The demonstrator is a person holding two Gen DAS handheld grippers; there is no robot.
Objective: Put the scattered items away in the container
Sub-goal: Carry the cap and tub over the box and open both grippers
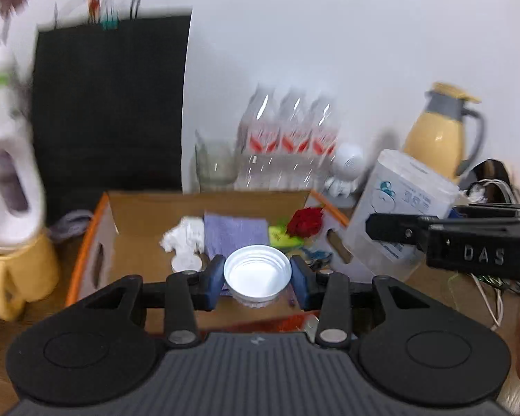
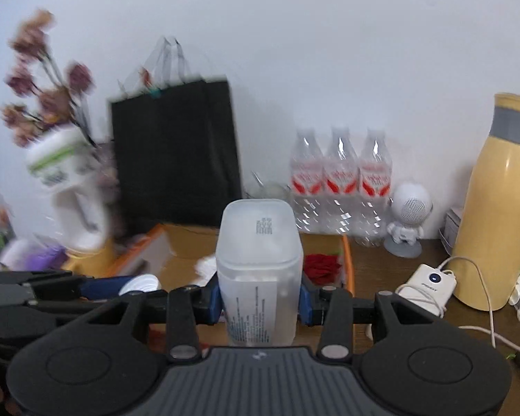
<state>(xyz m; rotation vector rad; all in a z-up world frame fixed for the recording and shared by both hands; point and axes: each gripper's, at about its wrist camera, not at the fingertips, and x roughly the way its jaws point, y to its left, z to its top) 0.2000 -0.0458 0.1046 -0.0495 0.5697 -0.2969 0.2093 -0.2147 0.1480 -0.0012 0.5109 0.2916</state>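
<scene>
The left gripper [image 1: 257, 279] holds a white cap [image 1: 257, 275] between its blue pads above the near edge of the cardboard box [image 1: 138, 215], while the right gripper [image 2: 260, 300] grips an upright translucent plastic container [image 2: 259, 263] just beside it, in front of the box.

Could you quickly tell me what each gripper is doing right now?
Left gripper: shut on the white lid.
Right gripper: shut on the translucent plastic container.
</scene>
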